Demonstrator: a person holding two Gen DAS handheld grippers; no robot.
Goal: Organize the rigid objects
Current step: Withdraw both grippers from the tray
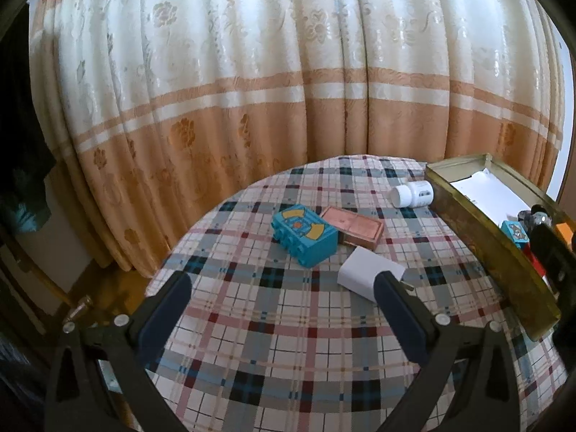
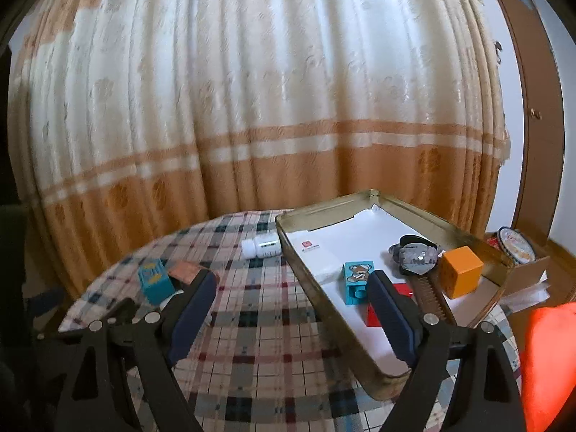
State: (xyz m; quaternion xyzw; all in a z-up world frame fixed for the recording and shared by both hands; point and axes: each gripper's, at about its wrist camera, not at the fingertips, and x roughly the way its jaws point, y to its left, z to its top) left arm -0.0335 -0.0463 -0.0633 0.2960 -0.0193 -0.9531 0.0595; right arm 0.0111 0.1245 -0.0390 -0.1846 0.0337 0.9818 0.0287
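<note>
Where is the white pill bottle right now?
The white pill bottle lies on its side on the plaid tablecloth, against the outside of the gold tin tray at its far corner, beyond the pink case.

A cream and orange curtain point(image 1: 288, 82) with a woven flower pattern fills the upper half of both views, hanging in folds behind the round worktop. A plaid cloth point(image 1: 288, 342) in grey, white, red and dark blue covers that worktop across the lower middle. At the far left of the left wrist view, dark clothing point(image 1: 25, 180) hangs. At the right edge of the right wrist view stands a brown wooden door point(image 2: 536, 126), below it an open cardboard box point(image 2: 529, 270), and at the lower right corner a blurred orange-red shape point(image 2: 547, 360).
</note>
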